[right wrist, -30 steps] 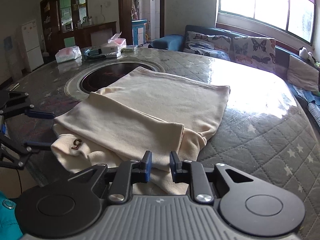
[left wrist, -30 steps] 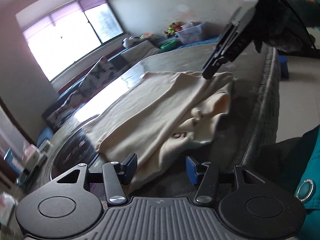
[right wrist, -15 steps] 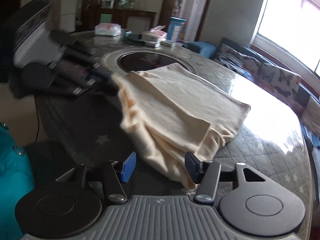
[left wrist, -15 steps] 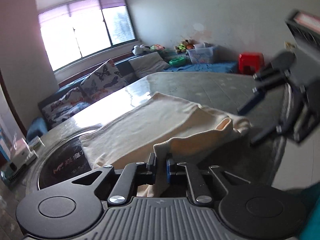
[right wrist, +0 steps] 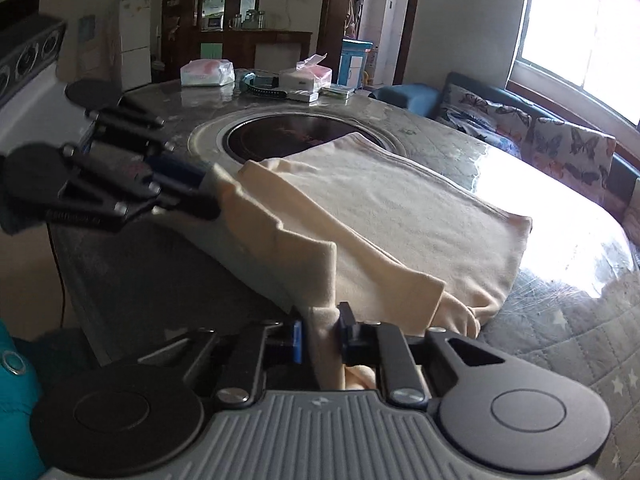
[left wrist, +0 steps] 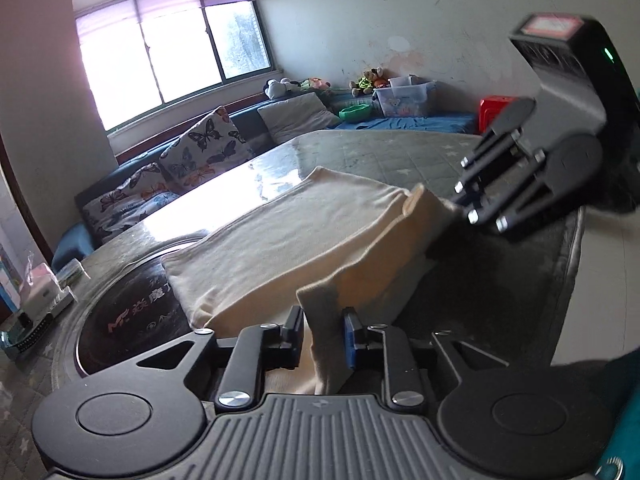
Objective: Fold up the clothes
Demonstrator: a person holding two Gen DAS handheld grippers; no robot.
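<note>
Left wrist view: we see the cream garment (left wrist: 288,232) on the table (left wrist: 400,152), long axis running away toward the window. Our left gripper (left wrist: 322,330) pinches its near edge, lifted. Right gripper (left wrist: 460,200) grips the opposite corner.

Right wrist view: right gripper (right wrist: 322,336) clamps a fabric fold; left gripper (right wrist: 192,190) holds level w/ it, edge stretched btwn them.

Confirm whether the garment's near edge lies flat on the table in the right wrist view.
No: the garment's near edge is lifted off the table, pinched in the right gripper and the left gripper.
</note>
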